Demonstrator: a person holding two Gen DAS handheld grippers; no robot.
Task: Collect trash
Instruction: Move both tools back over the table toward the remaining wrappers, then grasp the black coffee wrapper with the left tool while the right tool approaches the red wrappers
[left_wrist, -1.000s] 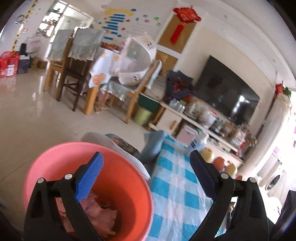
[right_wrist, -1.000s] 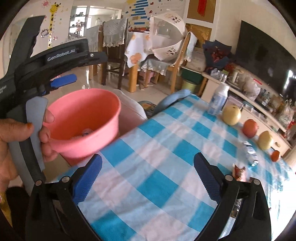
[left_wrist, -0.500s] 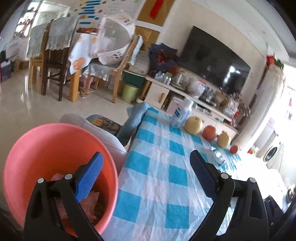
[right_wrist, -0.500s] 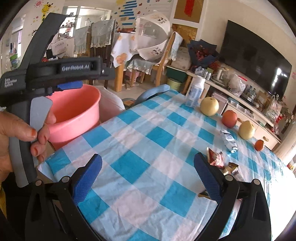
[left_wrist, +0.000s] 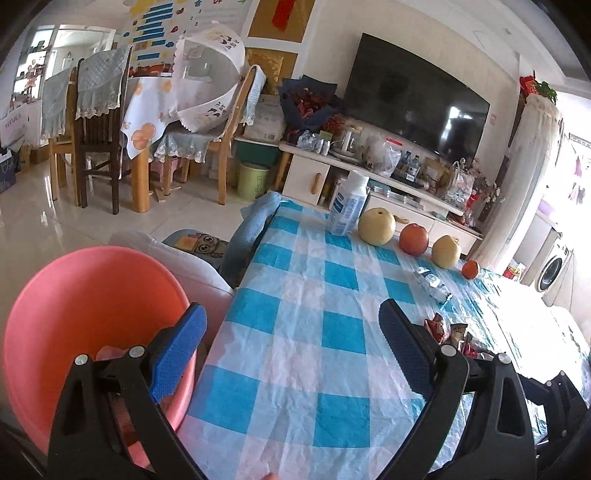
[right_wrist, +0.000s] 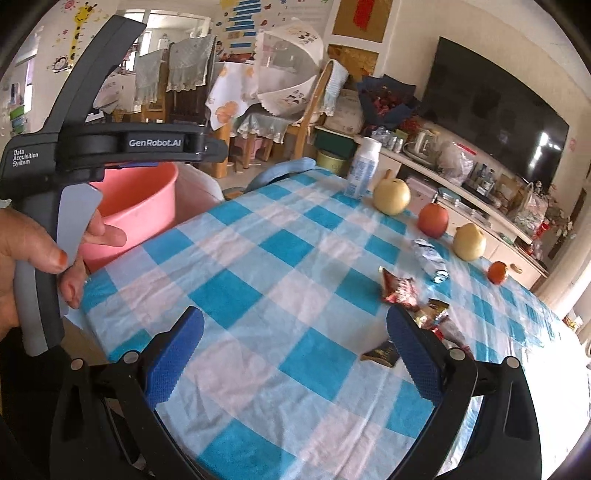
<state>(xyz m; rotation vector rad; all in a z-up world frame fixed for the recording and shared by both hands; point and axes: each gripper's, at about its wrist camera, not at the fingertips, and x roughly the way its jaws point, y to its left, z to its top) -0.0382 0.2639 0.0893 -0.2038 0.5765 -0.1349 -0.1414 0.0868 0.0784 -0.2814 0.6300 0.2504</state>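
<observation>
A pink basin (left_wrist: 85, 317) with crumpled trash inside sits beside the table's left edge; it also shows in the right wrist view (right_wrist: 144, 206). My left gripper (left_wrist: 291, 347) is open and empty over the table's near left corner. My right gripper (right_wrist: 295, 350) is open and empty above the blue-checked tablecloth (right_wrist: 258, 280). Snack wrappers lie on the cloth to the right: a red one (right_wrist: 399, 290), a gold one (right_wrist: 432, 312), a dark one (right_wrist: 380, 354) and a silver one (right_wrist: 430, 260). The red wrapper (left_wrist: 437, 326) shows in the left wrist view too.
A white bottle (right_wrist: 364, 168), two yellow pears (right_wrist: 391, 195), a red apple (right_wrist: 433, 220) and a small orange (right_wrist: 497, 272) line the far side of the table. The left gripper's body (right_wrist: 74, 147) fills the left of the right wrist view. Chairs and a TV cabinet stand behind.
Both grippers have swung right, away from the basin and over the table. The wrappers have come into view. Both stay open.
</observation>
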